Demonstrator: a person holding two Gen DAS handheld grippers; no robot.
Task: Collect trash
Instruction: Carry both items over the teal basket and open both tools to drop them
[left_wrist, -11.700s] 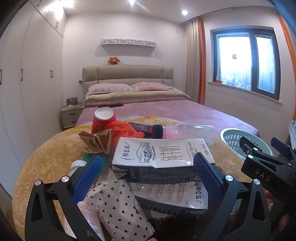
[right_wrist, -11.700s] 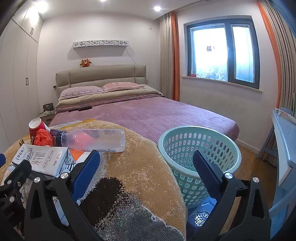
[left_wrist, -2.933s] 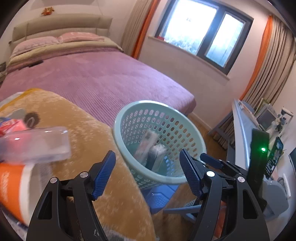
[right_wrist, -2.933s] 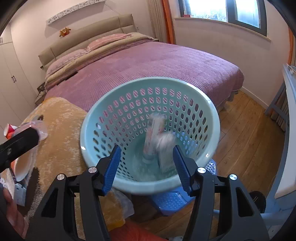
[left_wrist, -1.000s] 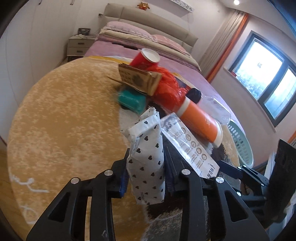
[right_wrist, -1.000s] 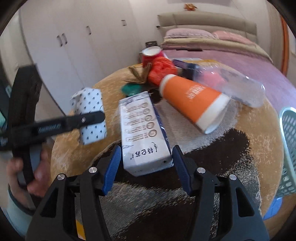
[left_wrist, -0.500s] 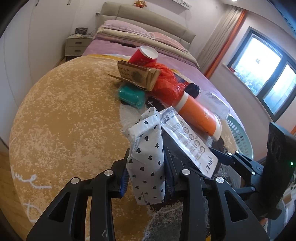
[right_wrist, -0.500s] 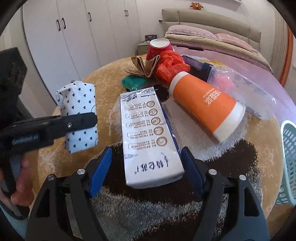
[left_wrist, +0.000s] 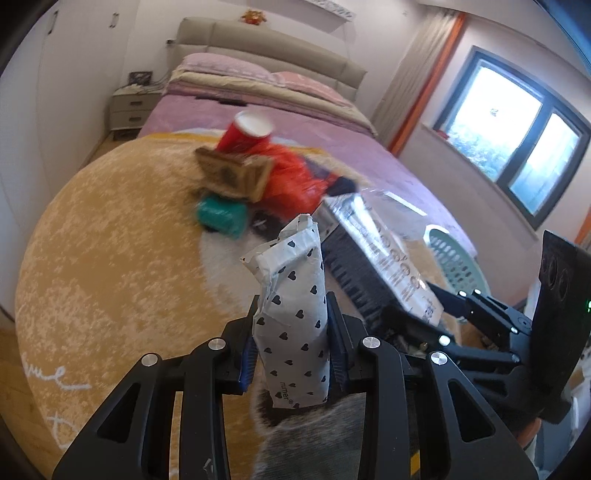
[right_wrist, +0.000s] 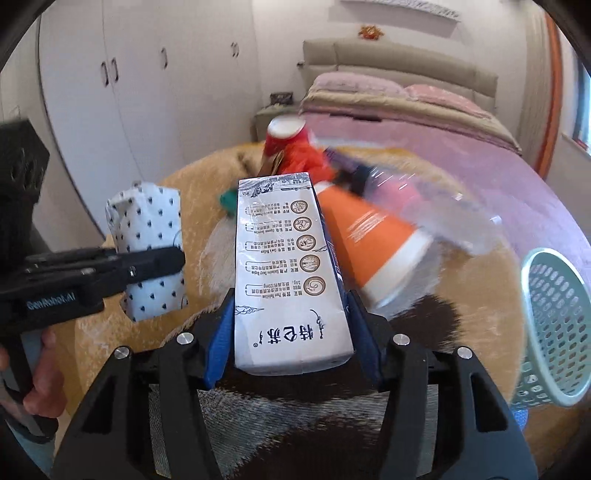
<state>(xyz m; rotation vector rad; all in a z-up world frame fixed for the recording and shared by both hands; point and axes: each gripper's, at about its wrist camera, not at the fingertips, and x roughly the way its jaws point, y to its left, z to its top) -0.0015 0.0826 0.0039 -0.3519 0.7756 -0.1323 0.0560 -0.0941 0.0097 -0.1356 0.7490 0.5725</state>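
Above the round, shaggy ochre rug (right_wrist: 476, 332), two items have been lifted clear of the pile. The boxy, glossy milk carton (right_wrist: 288, 280) is pinched by the right gripper (right_wrist: 291, 343), whose jaws have just closed; the soft, crinkled heart-print packet (left_wrist: 291, 325) is clamped upright by the left gripper (left_wrist: 291, 354). The perforated mint basket (right_wrist: 554, 325) likely comes next.

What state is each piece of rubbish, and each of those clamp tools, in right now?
Left gripper: shut on heart-print packet.
Right gripper: jaws just closed in, shut on milk carton.
Orange cup: lying on its side.
Red cup: tipped over.
Clear bottle: lying down.
Basket: standing beside the table.
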